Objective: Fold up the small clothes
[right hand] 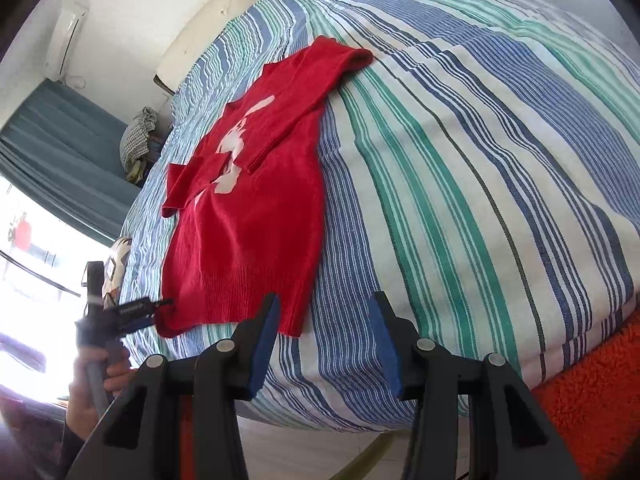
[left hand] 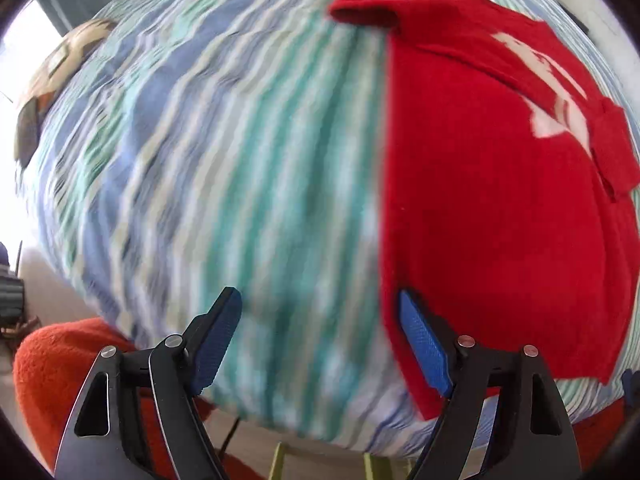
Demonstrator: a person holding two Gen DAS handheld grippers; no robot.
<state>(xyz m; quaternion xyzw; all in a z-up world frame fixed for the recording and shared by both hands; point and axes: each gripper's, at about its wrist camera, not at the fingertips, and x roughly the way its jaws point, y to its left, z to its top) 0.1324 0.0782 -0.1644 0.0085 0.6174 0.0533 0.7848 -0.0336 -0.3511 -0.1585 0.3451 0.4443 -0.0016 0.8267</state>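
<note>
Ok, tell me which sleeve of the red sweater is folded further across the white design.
The far sleeve, running down from the shoulder, crosses the white design; the near sleeve is shorter and bunched at the sweater's edge.
</note>
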